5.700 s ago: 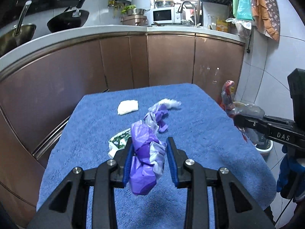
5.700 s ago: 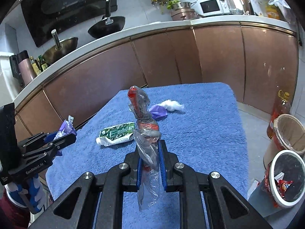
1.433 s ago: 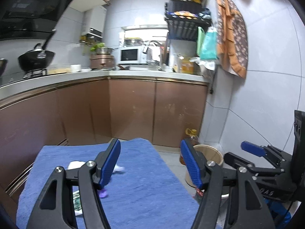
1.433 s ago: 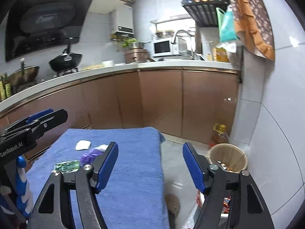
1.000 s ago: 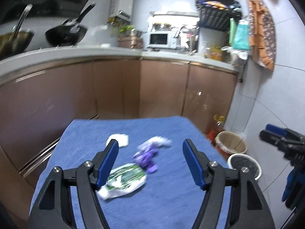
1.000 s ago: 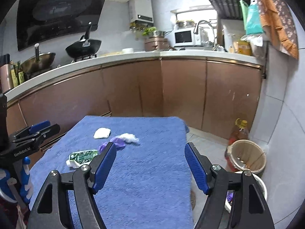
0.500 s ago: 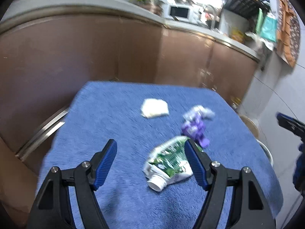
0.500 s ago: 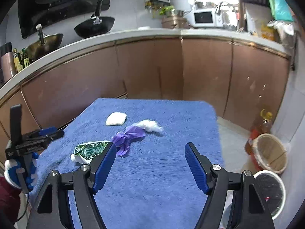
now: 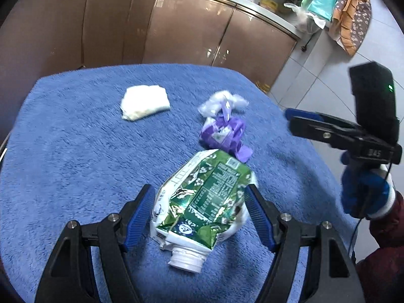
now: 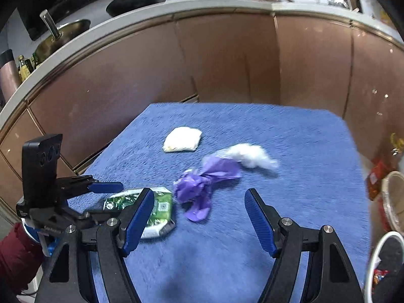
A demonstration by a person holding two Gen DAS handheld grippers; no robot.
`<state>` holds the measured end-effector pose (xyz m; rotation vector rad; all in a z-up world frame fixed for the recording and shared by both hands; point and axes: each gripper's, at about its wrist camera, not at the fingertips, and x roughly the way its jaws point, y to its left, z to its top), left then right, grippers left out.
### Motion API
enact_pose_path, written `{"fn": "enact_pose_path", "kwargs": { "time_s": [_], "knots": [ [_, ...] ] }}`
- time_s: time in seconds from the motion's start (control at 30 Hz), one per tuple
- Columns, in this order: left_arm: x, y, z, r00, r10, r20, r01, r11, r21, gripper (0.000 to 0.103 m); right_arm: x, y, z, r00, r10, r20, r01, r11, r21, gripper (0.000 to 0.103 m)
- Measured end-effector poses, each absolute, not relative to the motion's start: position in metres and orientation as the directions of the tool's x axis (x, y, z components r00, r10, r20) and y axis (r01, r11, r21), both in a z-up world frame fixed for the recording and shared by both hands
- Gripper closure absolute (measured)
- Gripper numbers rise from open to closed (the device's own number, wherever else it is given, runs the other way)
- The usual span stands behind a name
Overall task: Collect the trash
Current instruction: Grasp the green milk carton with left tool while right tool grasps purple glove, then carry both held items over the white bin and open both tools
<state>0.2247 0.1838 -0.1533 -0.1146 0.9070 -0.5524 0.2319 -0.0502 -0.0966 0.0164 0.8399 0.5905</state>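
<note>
A crushed green-and-white carton [image 9: 204,197] lies flat on the blue towel [image 9: 75,156] covering the tabletop, its white screw cap [image 9: 185,261] pointing back toward the left tongs [image 9: 199,217]. Those tongs stand wide apart with the carton between their blue pads [image 9: 140,217]; whether either pad touches it is hard to tell, and nothing is clamped. Just beyond the carton, ahead of the left tongs, sits a crumpled purple wrapper [image 9: 223,131], touching the carton's far end. A tuft of white fluff [image 9: 222,102] lies against the far side of the wrapper. Farther ahead and to the left of it, apart from the rest, rests a folded white tissue [image 9: 144,102].

The right tongs [image 10: 199,217] also stand wide apart and hold nothing; they hang over the towel with the purple wrapper [image 10: 202,184] just ahead of them and the carton [image 10: 141,207] partly behind their left pad. A blue-gloved hand [image 9: 363,194] with a dark red sleeve grips the right tool's handle. To the right of the right tongs, beyond the towel's edge, stand a wicker bin [image 10: 394,199] and a white-rimmed bin [image 10: 381,257].
</note>
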Motion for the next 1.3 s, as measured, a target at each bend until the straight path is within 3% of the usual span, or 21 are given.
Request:
{"fn": "enact_pose_path", "kwargs": {
  "time_s": [0.6, 0.83, 1.0, 1.17, 1.23, 1.3],
  "knots": [
    [0.212, 0.152, -0.169, 0.491, -0.462, -0.738, 0.458, 0.858, -0.232, 0.033, 0.273, -0.016, -0.147, 0.409, 0.562, -0.719, -0.502, 0.796, 0.337, 0.032],
    [0.203, 0.153, -0.168, 0.505, -0.475, -0.721, 0.457, 0.855, -0.244, 0.045, 0.279, -0.019, -0.155, 0.387, 0.596, -0.703, -0.491, 0.779, 0.390, 0.039],
    [0.198, 0.161, -0.164, 0.505, -0.480, -0.717, 0.453, 0.855, -0.253, 0.048, 0.280, -0.017, -0.156, 0.373, 0.611, -0.699, -0.503, 0.766, 0.401, 0.054],
    [0.188, 0.160, -0.159, 0.513, -0.464, -0.722, 0.437, 0.865, -0.246, 0.049, 0.277, -0.018, -0.153, 0.374, 0.625, -0.685, -0.514, 0.755, 0.408, 0.063],
    [0.182, 0.160, -0.156, 0.515, -0.463, -0.721, 0.433, 0.867, -0.247, 0.062, 0.276, -0.021, -0.152, 0.376, 0.627, -0.682, -0.510, 0.754, 0.413, 0.064],
    [0.177, 0.158, -0.151, 0.515, -0.462, -0.722, 0.430, 0.868, -0.249, 0.068, 0.274, -0.024, -0.150, 0.383, 0.629, -0.676, -0.505, 0.755, 0.417, 0.065]
  ]
}}
